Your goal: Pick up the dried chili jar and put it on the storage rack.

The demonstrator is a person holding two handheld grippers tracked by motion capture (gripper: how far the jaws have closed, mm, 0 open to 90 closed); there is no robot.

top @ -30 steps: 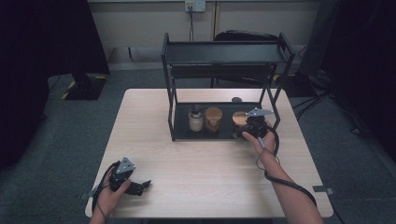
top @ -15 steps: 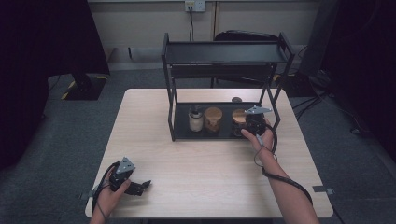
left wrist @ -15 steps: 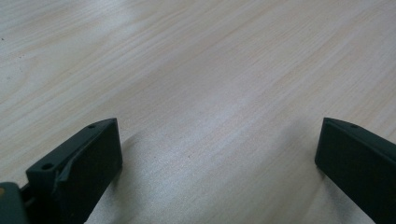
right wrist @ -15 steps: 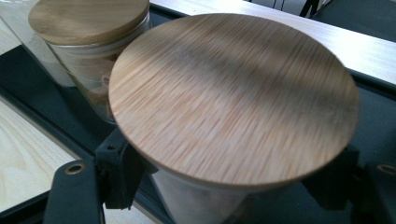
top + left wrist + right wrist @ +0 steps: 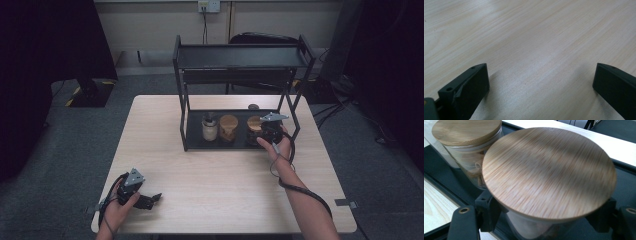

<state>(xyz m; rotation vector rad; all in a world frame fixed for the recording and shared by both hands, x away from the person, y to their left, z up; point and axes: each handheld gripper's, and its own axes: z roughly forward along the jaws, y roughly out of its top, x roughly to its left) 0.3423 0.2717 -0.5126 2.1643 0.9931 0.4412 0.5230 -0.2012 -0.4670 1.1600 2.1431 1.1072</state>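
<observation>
The right gripper clamps an upright glass jar, its bamboo lid facing up, on the rack's lower shelf. The left gripper rests on the wooden table, jaws wide apart. No writing is legible.

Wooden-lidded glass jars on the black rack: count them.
2: one wooden-lidded glass jar mid-shelf, another between the right gripper jaws. The dark-topped jar differs.

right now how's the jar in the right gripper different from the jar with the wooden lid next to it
The held jar sits between the two jaws of the right gripper, which press its glass sides; the neighbour jar stands free, touched by no gripper. In the high view the held jar is the rightmost on the rack's lower shelf, the neighbour in the middle. Both are glass with round wooden lids, upright.
</observation>
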